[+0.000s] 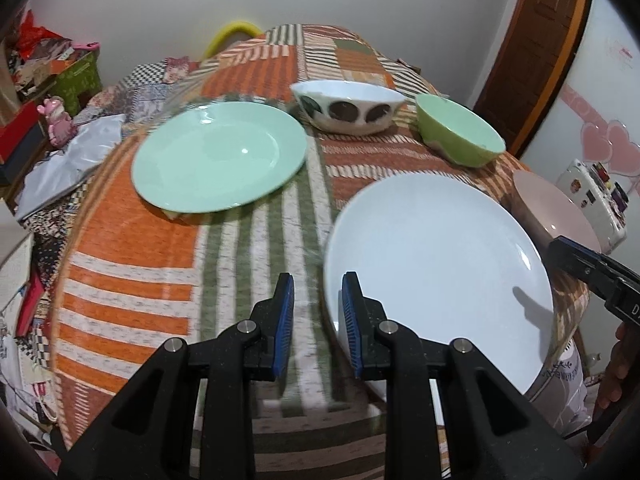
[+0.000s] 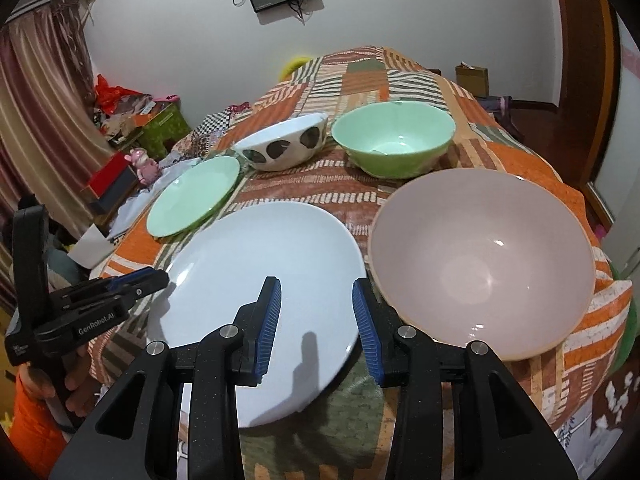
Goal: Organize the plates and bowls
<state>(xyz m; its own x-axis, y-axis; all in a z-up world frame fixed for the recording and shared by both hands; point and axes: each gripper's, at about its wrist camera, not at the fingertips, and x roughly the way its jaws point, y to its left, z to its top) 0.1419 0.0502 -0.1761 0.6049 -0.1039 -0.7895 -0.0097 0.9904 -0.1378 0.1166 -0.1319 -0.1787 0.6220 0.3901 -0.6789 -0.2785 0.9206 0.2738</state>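
Observation:
A patchwork cloth covers the table. On it lie a white plate and, far left, a mint plate. A spotted bowl and a green bowl stand behind. A large pink bowl sits right of the white plate. My left gripper is at the white plate's left rim, jaws narrowly apart and empty. My right gripper hovers open over that plate's near right part, gripping nothing.
Left of the table are a pink figurine, a green box and piled clutter. A wooden door stands at the back right. A hand in an orange sleeve holds the left gripper. The table edge runs just below both grippers.

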